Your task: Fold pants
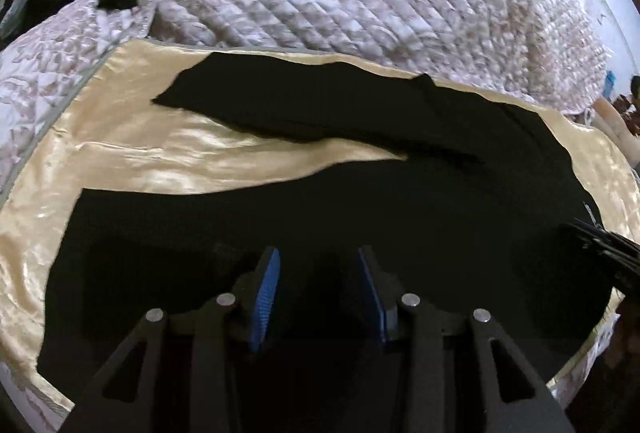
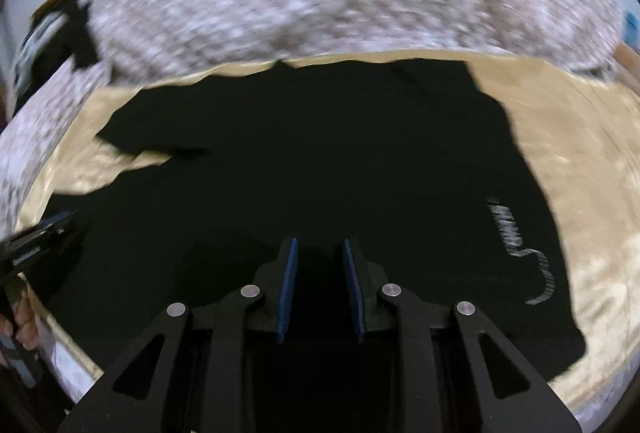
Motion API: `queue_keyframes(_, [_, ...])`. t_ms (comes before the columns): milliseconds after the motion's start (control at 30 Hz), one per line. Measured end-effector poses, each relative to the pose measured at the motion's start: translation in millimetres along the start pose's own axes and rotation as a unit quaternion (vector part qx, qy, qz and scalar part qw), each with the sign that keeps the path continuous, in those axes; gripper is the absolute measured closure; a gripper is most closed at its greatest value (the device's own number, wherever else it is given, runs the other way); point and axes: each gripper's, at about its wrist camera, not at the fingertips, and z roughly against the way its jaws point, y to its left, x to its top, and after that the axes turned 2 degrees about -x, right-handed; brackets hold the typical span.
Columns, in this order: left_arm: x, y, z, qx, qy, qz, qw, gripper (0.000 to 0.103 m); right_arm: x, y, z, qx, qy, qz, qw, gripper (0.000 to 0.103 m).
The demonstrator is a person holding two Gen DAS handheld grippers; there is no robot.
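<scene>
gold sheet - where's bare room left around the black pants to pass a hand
Bare gold sheet shows in the wedge between the two legs of the black pants, and right of the waist beside the white print. The middle is all pants.

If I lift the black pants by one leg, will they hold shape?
Probably not: the pants lie limp with wavy edges, so they should droop. The satin sheet looks glossy, so they may slide when pushed.
</scene>
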Motion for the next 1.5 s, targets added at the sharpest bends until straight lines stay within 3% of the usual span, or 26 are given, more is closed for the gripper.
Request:
queue_keyframes(67, [-2, -3, -3, -0.005, 0.007, -0.004, 1.0000, 0.057, -2, 10, -2, 0.011, 0.002, 0.010, 1.000, 0.051])
queue_keyframes(100, [-2, -4, -6, -0.003, 0.012, -0.006, 0.9999, 0.056, -1, 11, -5, 0.014, 0.004, 0.012, 1.000, 0.047])
queue_keyframes(233, [-4, -3, -12, 0.007, 0.020, -0.008, 0.9997, 0.052, 0, 11, -17, 0.003, 0.025, 0.002, 1.000, 0.047])
queue_keyframes(433, [-5, -6, -12, 0.011, 0.020, -0.015, 0.9996, 0.048, 1, 16, -16, -0.005, 0.024, 0.001, 1.000, 0.047])
queue_keyframes(700, [7, -6, -13, -0.012, 0.030, -0.015, 0.9994, 0.047, 4, 18, -16, 0.007, 0.035, 0.010, 0.999, 0.047])
queue_keyframes(867, [43, -2, -11, -0.014, 0.009, -0.029, 0.9994, 0.047, 30, 10, -6, 0.023, 0.021, 0.010, 0.999, 0.047])
queue_keyframes(1000, [85, 9, -24, -0.018, -0.007, -0.040, 0.9990, 0.043, 71, -12, -12, 0.038, 0.009, 0.007, 0.999, 0.047])
queue_keyframes(1267, [172, 37, -98, -0.008, -0.001, -0.036, 0.9993, 0.037, 142, -56, -62, 0.045, 0.028, 0.000, 0.999, 0.046])
queue_keyframes(1500, [201, 44, -168, 0.022, 0.021, -0.033, 0.9990, 0.034, 183, -76, -125, 0.023, 0.052, -0.011, 0.998, 0.045])
